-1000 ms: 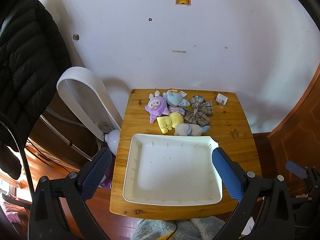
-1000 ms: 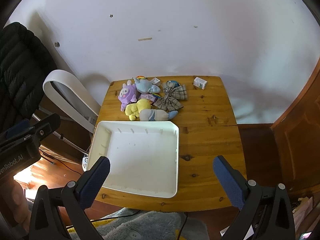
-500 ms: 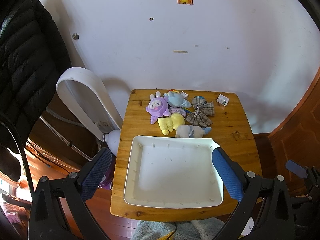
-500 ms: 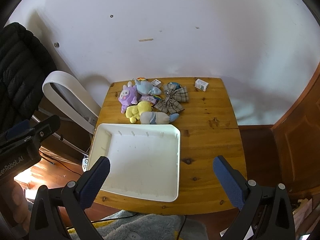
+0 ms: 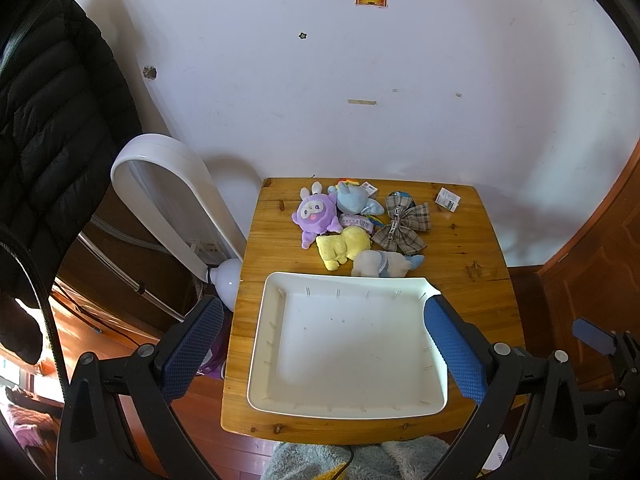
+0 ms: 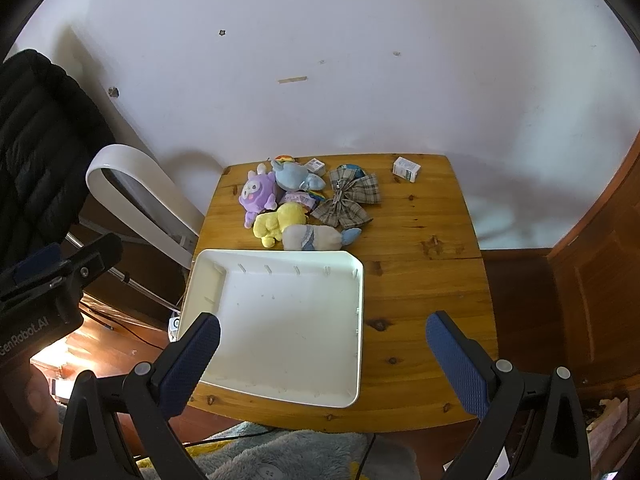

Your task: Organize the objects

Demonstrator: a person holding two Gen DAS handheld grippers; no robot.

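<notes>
A white empty tray (image 5: 272, 344) (image 6: 360, 312) lies at the near left of a small wooden table (image 5: 480, 280) (image 6: 432, 280). Behind it lie a purple plush (image 5: 314, 214) (image 6: 258, 194), a blue plush (image 5: 354, 200) (image 6: 294, 176), a yellow plush (image 5: 342, 246) (image 6: 278, 222), a grey-and-blue plush (image 5: 382, 264) (image 6: 316, 237) and a plaid bow (image 5: 402, 222) (image 6: 348, 196). A small white box (image 5: 447, 199) (image 6: 406, 169) sits at the far right. My left gripper (image 5: 320, 344) and right gripper (image 6: 322, 354) hover open and empty above the near edge.
A white oval fan-like appliance (image 5: 168, 196) (image 6: 136, 196) leans left of the table. A black jacket (image 5: 44, 120) hangs at far left. A white wall stands behind the table. A wooden panel (image 6: 592, 280) is at the right. A grey rug (image 6: 280, 456) lies below.
Both views have shifted slightly: the table and tray sit a little lower and farther in the frames, as both grippers drew back and up a bit. Nothing on the table moved.
</notes>
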